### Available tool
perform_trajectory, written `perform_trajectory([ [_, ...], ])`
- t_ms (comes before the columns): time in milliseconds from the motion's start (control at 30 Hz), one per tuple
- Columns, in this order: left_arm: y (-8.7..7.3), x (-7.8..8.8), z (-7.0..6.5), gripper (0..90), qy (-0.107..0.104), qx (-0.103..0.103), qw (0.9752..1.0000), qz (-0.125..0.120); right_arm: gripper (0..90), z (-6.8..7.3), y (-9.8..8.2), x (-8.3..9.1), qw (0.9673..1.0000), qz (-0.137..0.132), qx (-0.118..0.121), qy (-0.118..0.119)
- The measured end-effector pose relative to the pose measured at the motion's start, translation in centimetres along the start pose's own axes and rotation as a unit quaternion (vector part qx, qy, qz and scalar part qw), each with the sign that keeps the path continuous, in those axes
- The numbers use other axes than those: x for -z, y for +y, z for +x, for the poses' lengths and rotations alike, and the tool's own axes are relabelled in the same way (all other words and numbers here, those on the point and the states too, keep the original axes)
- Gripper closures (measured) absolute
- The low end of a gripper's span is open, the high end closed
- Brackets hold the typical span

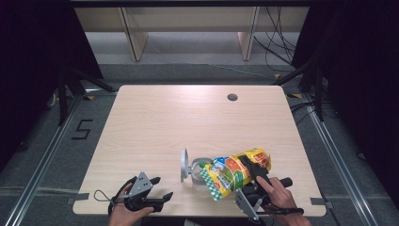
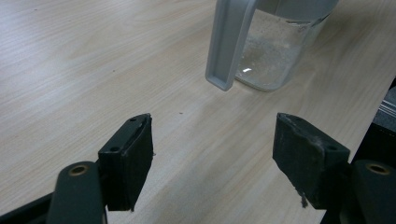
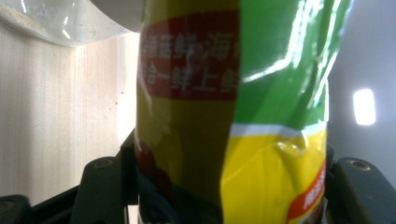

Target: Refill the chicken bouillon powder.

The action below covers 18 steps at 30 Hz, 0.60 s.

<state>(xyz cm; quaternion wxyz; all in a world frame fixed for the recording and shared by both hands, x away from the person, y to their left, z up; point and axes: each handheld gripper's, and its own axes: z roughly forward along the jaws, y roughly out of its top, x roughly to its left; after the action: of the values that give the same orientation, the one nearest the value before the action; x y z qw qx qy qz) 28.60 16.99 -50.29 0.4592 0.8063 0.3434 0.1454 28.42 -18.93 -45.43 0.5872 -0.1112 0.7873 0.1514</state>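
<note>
Right tongs (image 1: 251, 175) clamped on the yellow-green pouch (image 1: 234, 170), tipped mouth-first over the clear jar (image 1: 200, 172) near the desk's (image 1: 155, 122) near edge. Left tongs (image 1: 157, 190) released, idle at near left. Pouring step, seemingly; next calls for more tilt, perhaps steadying the jar.

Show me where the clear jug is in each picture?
High view: the jug stands near the table's front edge, under the tipped bag.
Left gripper view: top, right of middle.
Right gripper view: top left corner.
Shared landmark: the jug's grey handle, also in the left gripper view.
</note>
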Motion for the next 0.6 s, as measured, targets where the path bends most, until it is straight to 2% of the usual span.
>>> perform_trajectory([
  [33,0.0,0.0,0.0,28.4,0.002,0.004,1.0,0.001,39.0,0.2,0.1,0.1,0.9999,0.005,-0.01,-0.002],
  [67,0.0,0.0,0.1,28.4,0.001,-0.002,1.0,0.002,39.0,0.3,0.1,0.1,1.0,0.005,-0.008,0.0],
  [133,0.0,0.0,0.0,28.3,0.002,0.004,1.0,0.002,39.0,0.3,0.3,0.1,0.9999,0.001,0.011,-0.004],
  [233,0.0,0.0,0.2,28.3,0.001,-0.008,1.0,0.003,40.9,0.6,0.5,0.1,0.9999,0.011,0.005,0.005],
  [267,0.0,0.0,0.2,28.3,0.002,-0.005,1.0,0.003,41.2,0.7,0.5,0.2,0.9999,0.014,0.005,0.002],
  [300,0.0,0.0,0.2,28.3,0.003,-0.007,1.0,0.006,41.3,0.3,0.6,0.1,0.9994,0.007,0.033,0.001],
  [333,0.0,0.1,0.2,28.3,0.004,-0.008,0.9999,0.006,41.4,0.1,0.7,0.2,0.9988,0.007,0.047,-0.007],
  [400,0.0,0.0,0.2,28.3,0.003,-0.002,1.0,0.001,41.4,0.4,0.6,0.3,0.9993,0.02,0.032,-0.001],
  [433,0.0,0.0,0.2,28.3,0.006,-0.005,1.0,0.002,41.4,0.3,0.6,0.2,0.9989,0.015,0.045,-0.002],
  [467,0.0,0.1,0.3,28.3,0.007,-0.013,0.9999,0.009,41.4,0.2,0.6,0.2,0.9989,0.013,0.046,-0.005],
  [500,0.0,0.1,0.3,28.3,0.007,-0.013,0.9998,0.009,41.4,-0.2,0.7,0.2,0.9967,0.004,0.081,-0.011],
  [567,0.0,0.0,0.3,28.3,0.003,-0.004,1.0,0.003,41.5,-0.3,0.8,0.3,0.9961,0.014,0.086,-0.011],
  [600,-0.1,0.0,0.1,28.2,0.004,0.007,1.0,0.002,41.5,-0.3,0.9,0.3,0.9958,0.014,0.09,-0.01],
])
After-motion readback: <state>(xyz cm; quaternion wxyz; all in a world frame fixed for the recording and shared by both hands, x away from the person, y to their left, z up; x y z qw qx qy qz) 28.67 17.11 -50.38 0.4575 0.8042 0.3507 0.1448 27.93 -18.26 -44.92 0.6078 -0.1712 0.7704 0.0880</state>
